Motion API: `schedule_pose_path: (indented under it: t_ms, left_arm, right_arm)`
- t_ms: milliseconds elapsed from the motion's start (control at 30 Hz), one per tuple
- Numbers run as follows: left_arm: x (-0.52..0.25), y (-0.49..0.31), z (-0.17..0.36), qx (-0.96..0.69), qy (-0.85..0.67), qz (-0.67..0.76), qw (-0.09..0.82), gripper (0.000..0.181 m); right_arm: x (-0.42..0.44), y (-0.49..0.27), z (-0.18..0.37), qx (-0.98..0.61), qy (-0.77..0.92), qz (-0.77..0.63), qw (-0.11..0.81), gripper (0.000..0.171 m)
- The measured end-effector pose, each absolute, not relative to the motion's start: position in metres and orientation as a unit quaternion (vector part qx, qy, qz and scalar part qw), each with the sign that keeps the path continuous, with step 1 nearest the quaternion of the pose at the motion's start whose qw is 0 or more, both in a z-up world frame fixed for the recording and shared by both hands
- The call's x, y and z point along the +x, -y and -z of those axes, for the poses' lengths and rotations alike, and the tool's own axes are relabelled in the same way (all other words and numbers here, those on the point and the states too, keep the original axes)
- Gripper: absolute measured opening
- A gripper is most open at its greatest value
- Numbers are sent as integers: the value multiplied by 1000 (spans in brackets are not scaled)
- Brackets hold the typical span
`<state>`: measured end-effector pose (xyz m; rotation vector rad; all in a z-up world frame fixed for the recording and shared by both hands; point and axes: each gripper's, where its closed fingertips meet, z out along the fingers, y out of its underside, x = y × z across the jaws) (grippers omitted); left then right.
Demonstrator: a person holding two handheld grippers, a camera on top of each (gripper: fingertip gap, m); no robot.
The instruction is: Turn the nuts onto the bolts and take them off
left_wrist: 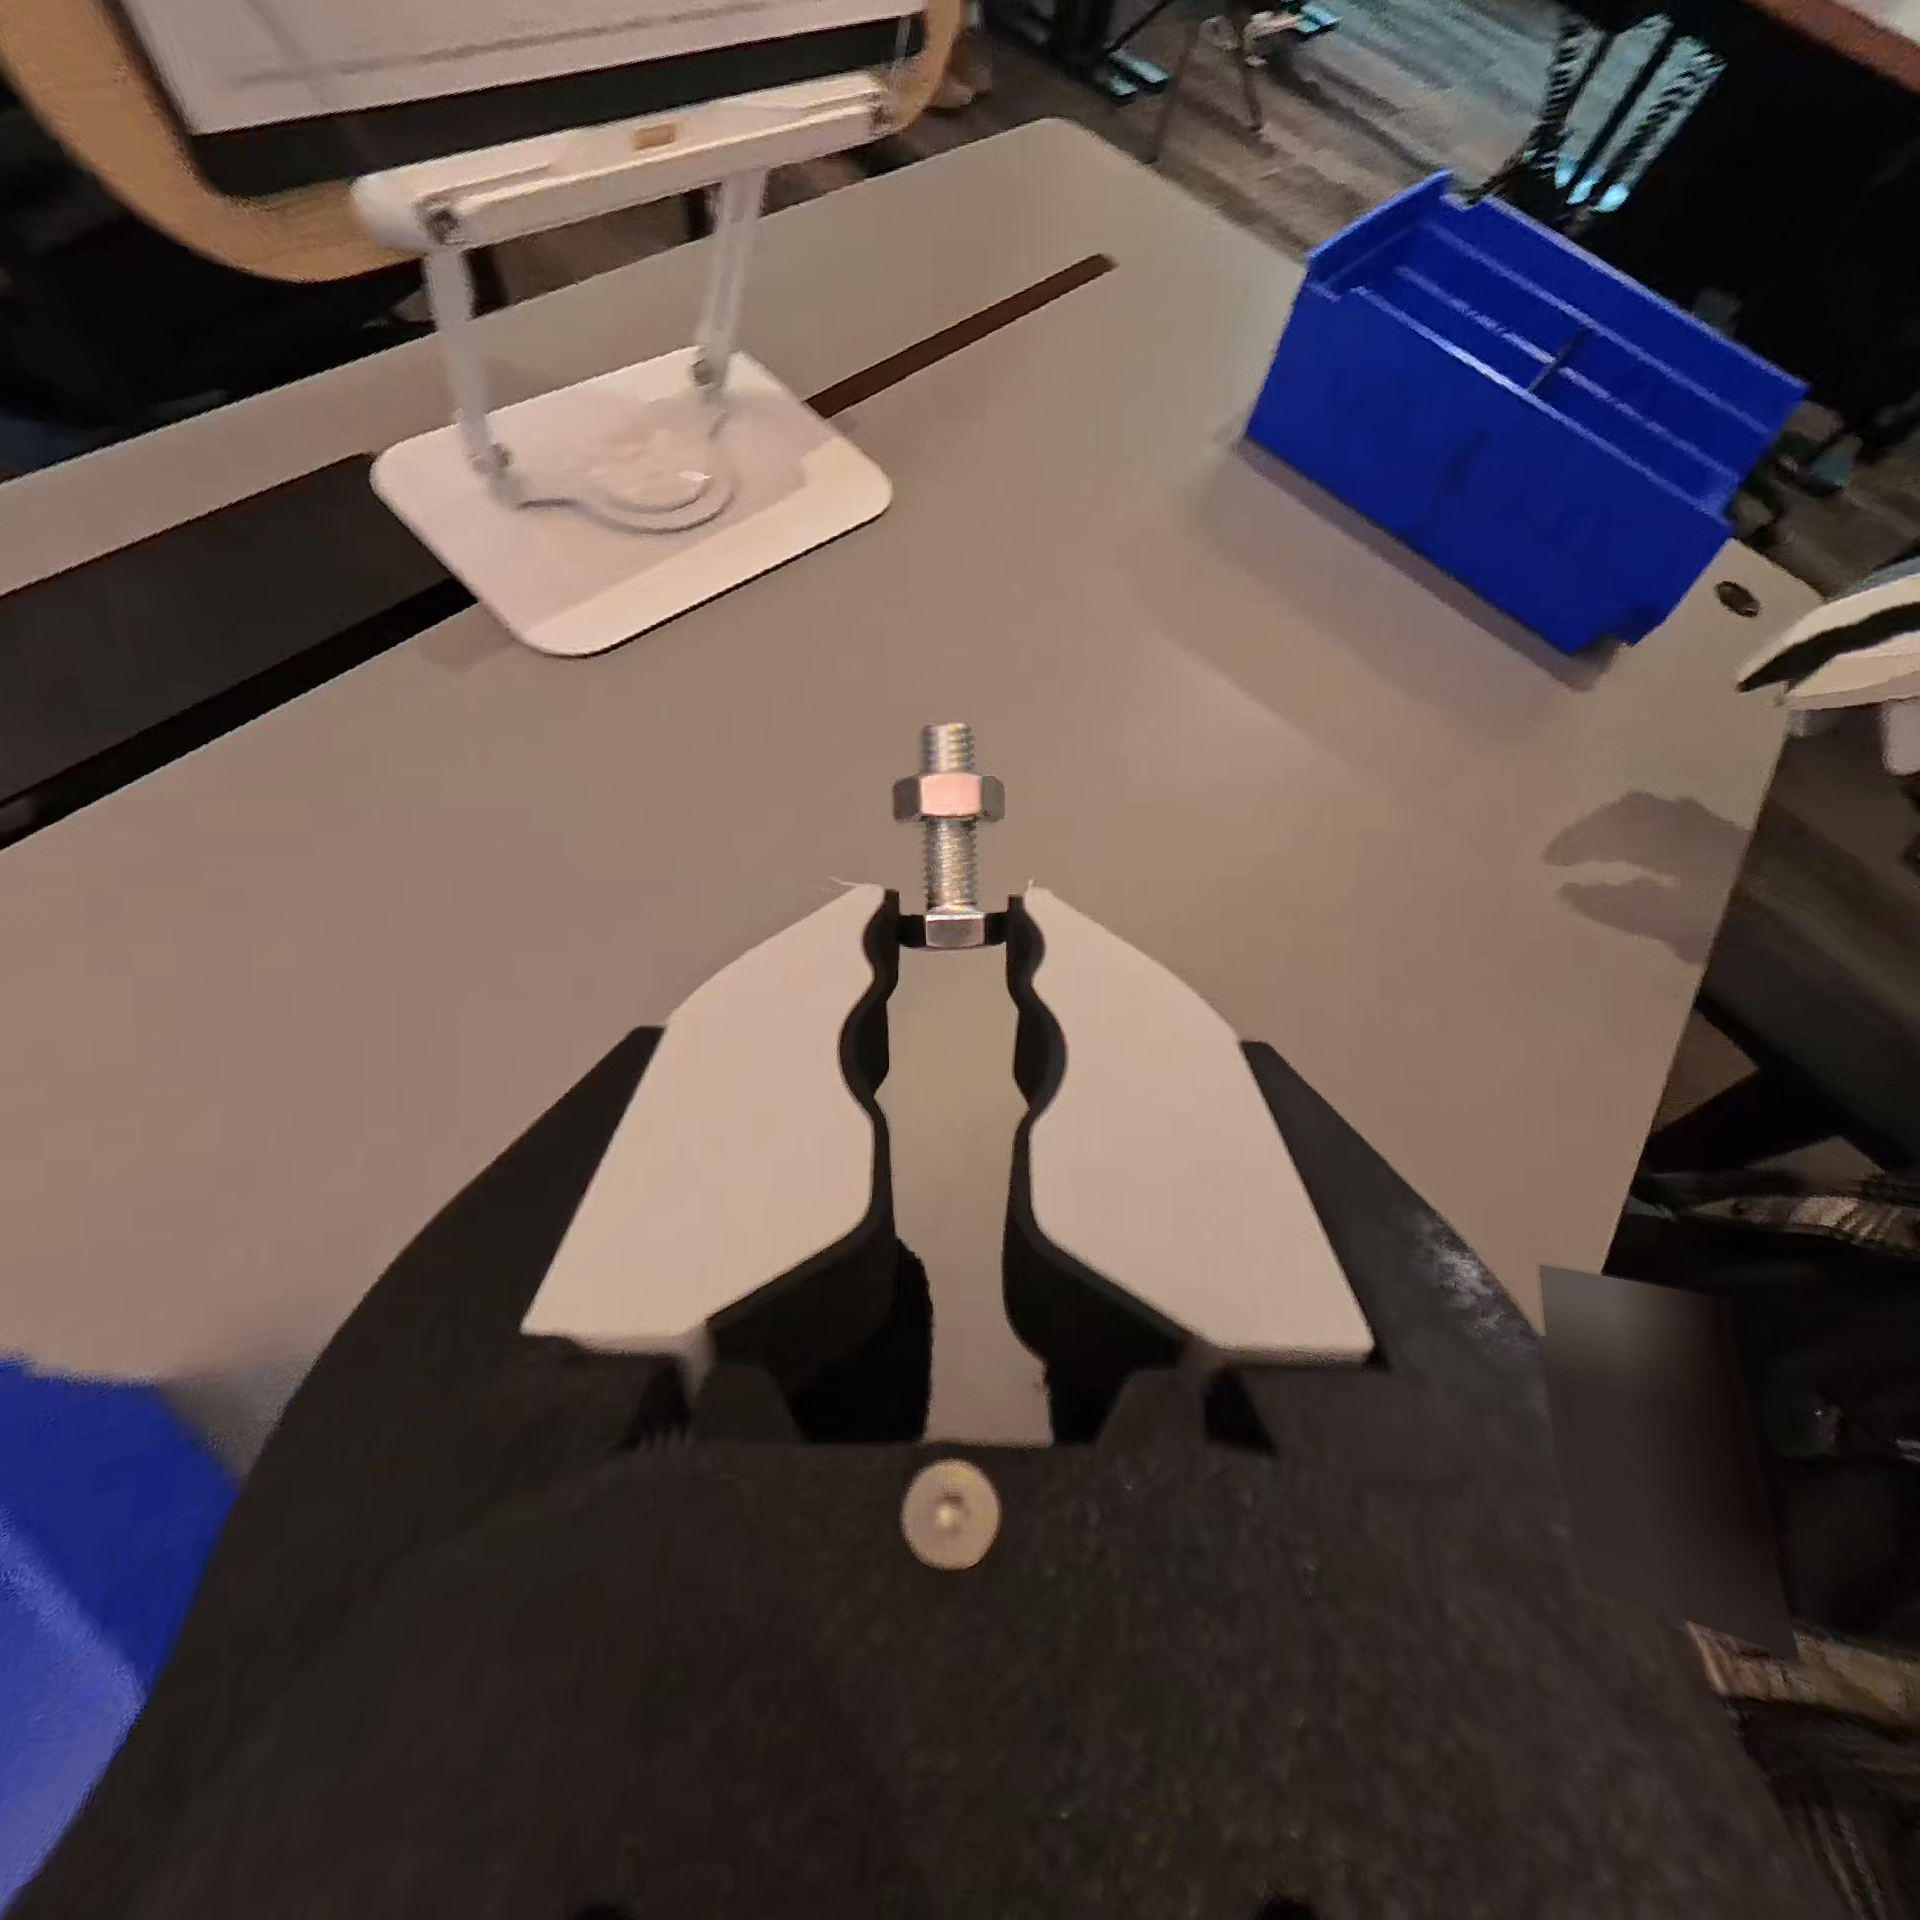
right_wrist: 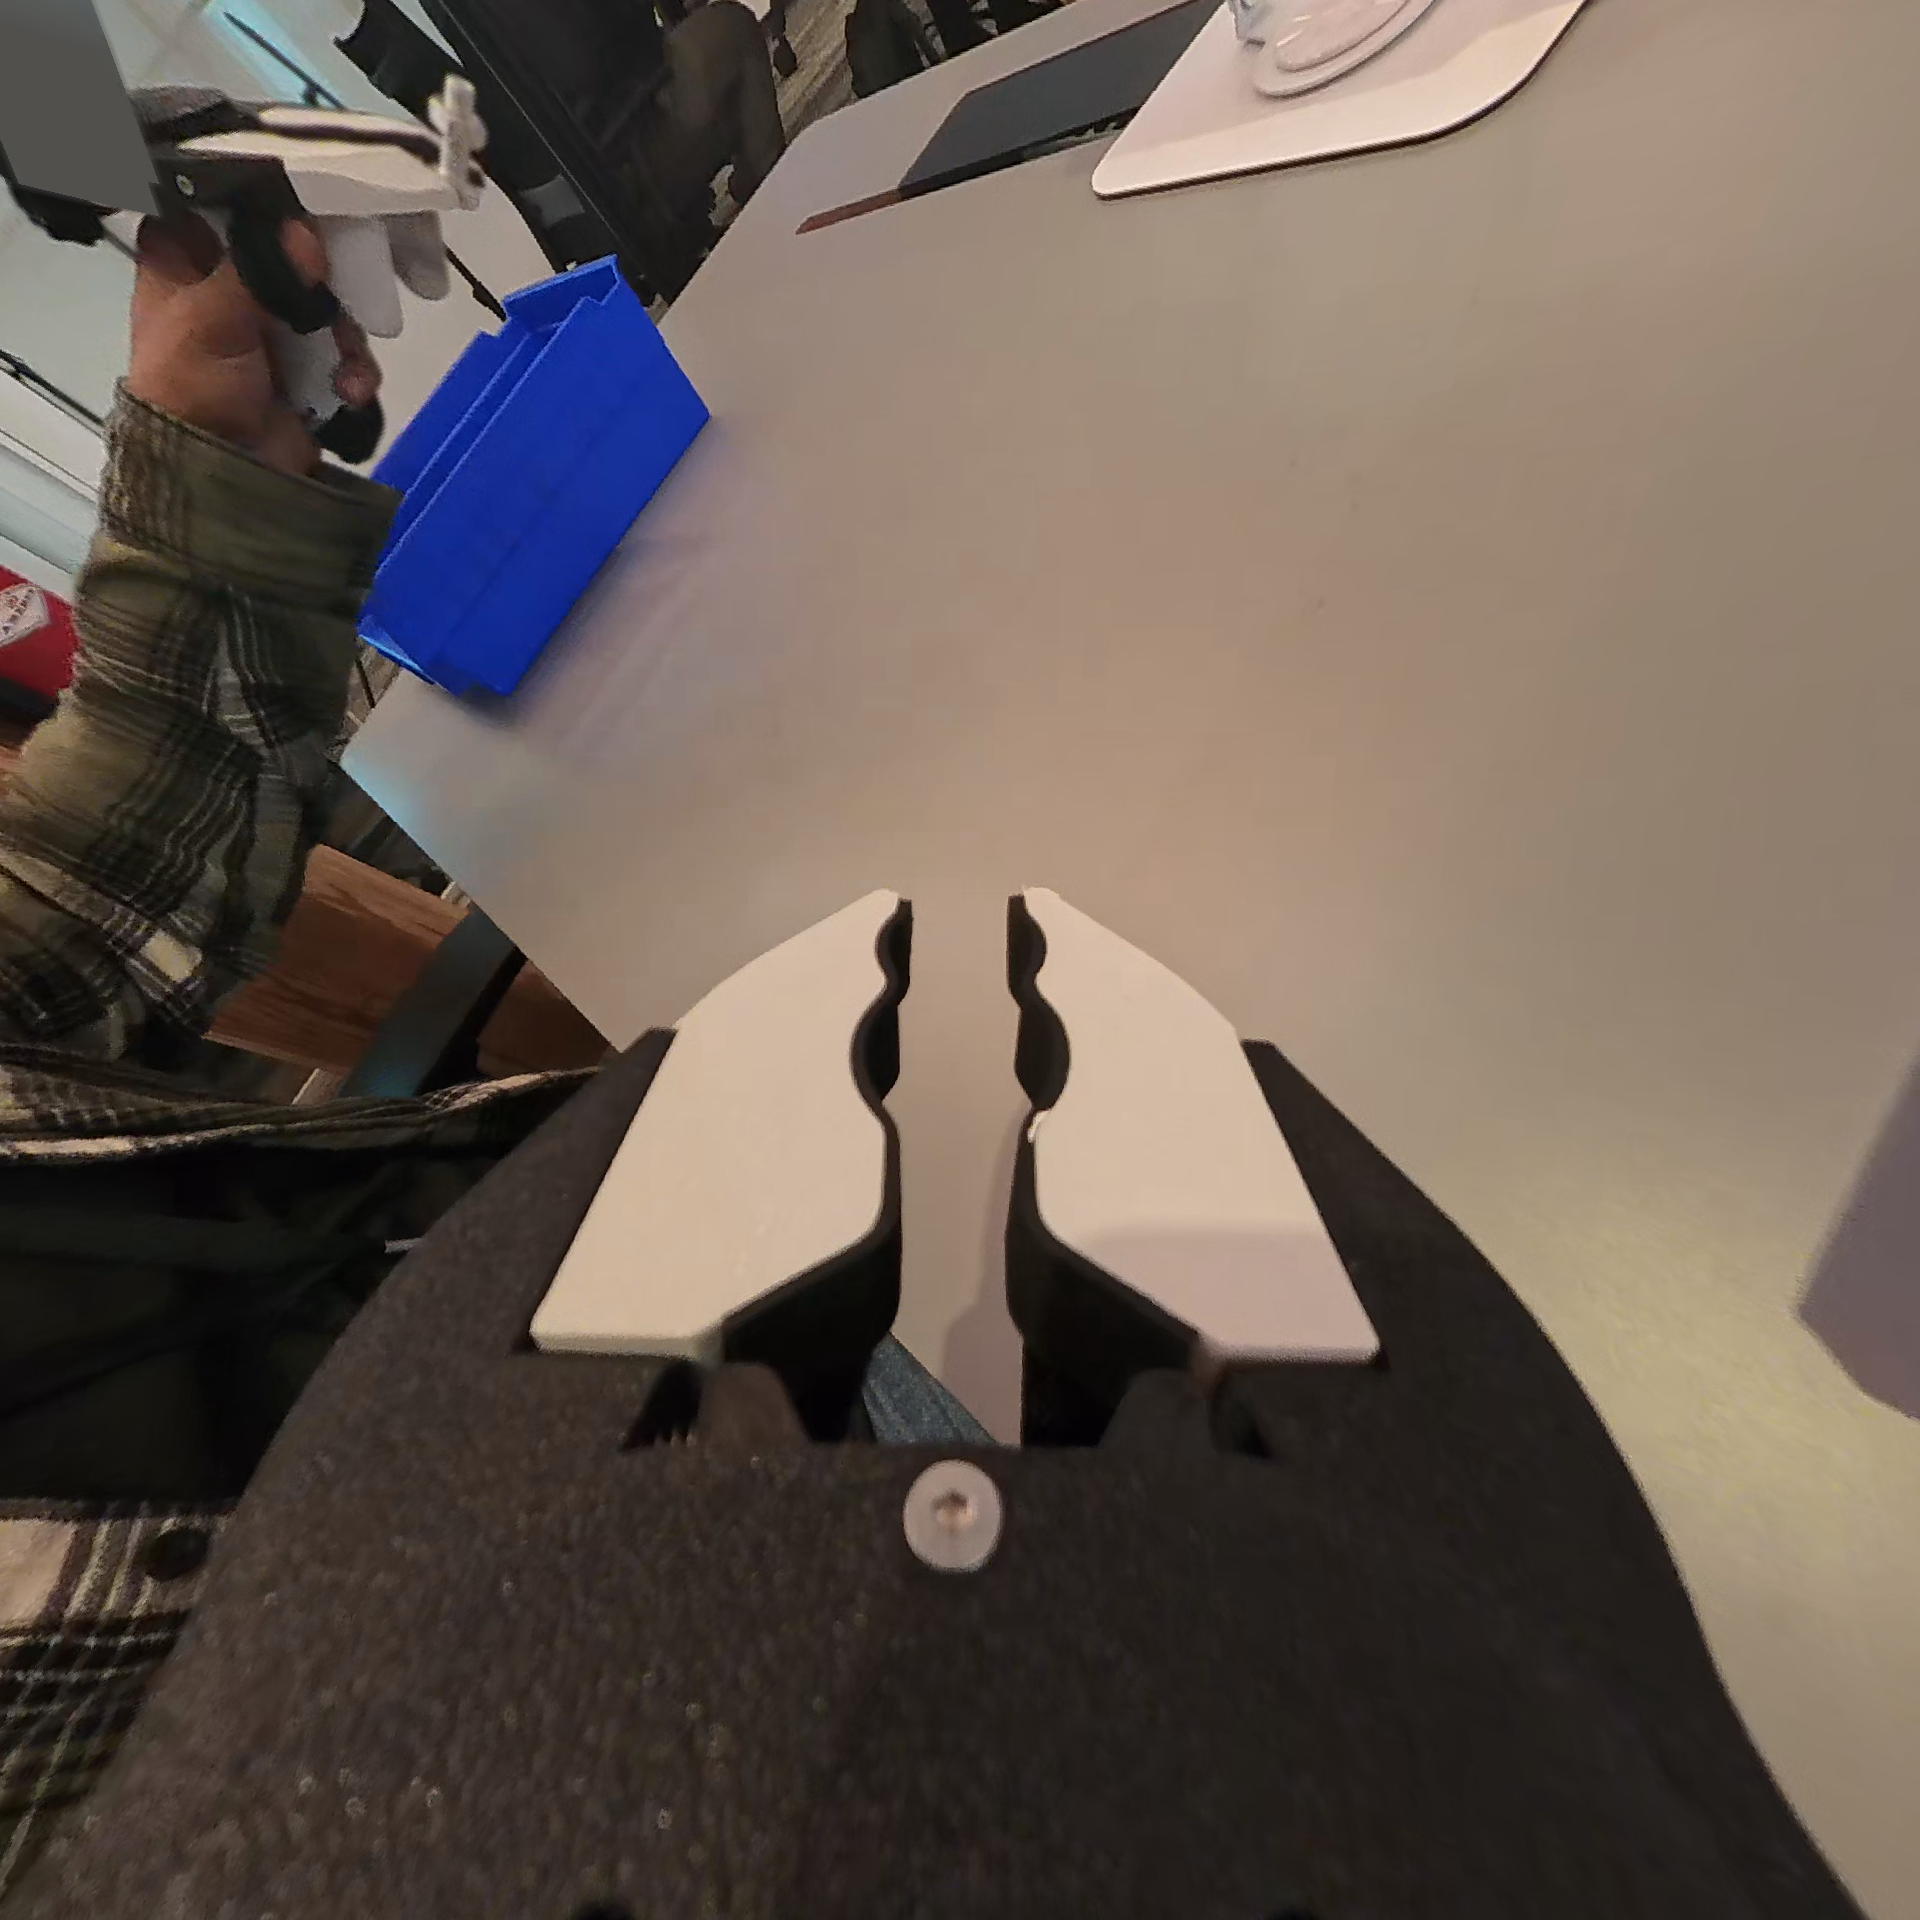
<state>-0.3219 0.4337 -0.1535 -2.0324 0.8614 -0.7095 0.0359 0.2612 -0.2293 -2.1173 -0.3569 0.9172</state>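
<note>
Now: left gripper (left_wrist: 954, 914) holds a bolt (left_wrist: 948, 862) upright above the grey tabletop (left_wrist: 1247, 727), its fingers (left_wrist: 790, 1039) clamped on the hex head at their very tips.
Step in hand: judged from the frames, the nut (left_wrist: 945, 798) sits part-way down the thread, so a turn on or off is under way; which direction cannot be told.
Right gripper (right_wrist: 958, 904): empty, fingers (right_wrist: 769, 1122) a narrow gap apart, hanging over bare tabletop (right_wrist: 1247, 623) well away from the bolt.
Across the gap: in the right wrist view the left gripper (right_wrist: 457, 166) shows far off at upper left, raised in a hand (right_wrist: 208, 332) with a plaid sleeve (right_wrist: 177, 675); the bolt there is too small to make out clearly.
Next move: likely the right gripper must come across, line its tips up on two opposite flats of the nut, close, and twist about the bolt's axis while the left keeps the head from spinning.
Risk: the grip on the head is shallow, so a sideways push could tip the bolt out.
Bolt: bright zinc-silver, short, threaded along its whole visible shank, a few threads bare above the nut.
Nut: matching silver hex, one flat catching the light, square to the shank.
Background: blue bin (left_wrist: 1507, 436) at right, white stand (left_wrist: 634, 499) at left, both well apart from the bolt.
</note>
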Motion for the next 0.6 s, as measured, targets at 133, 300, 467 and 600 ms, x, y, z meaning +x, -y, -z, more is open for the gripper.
schedule_pose_path:
  t_ms: [133,300,467,600]
  left_arm:
    - [-281,-430,168,-784,-369,317,385,19]
    - [-251,-425,211,-798,-410,311,313,19]
    - [-232,-410,261,-809,-480,263,215,19]
    - [-223,-401,297,-805,-526,232,145,19]
  right_arm:
    - [33,-263,232,-836,142,-363,387,17]
    - [31,-263,238,-839,141,-364,380,17]
    - [28,-264,244,-841,140,-367,372,17]
    - [25,-263,247,-842,142,-369,366,17]
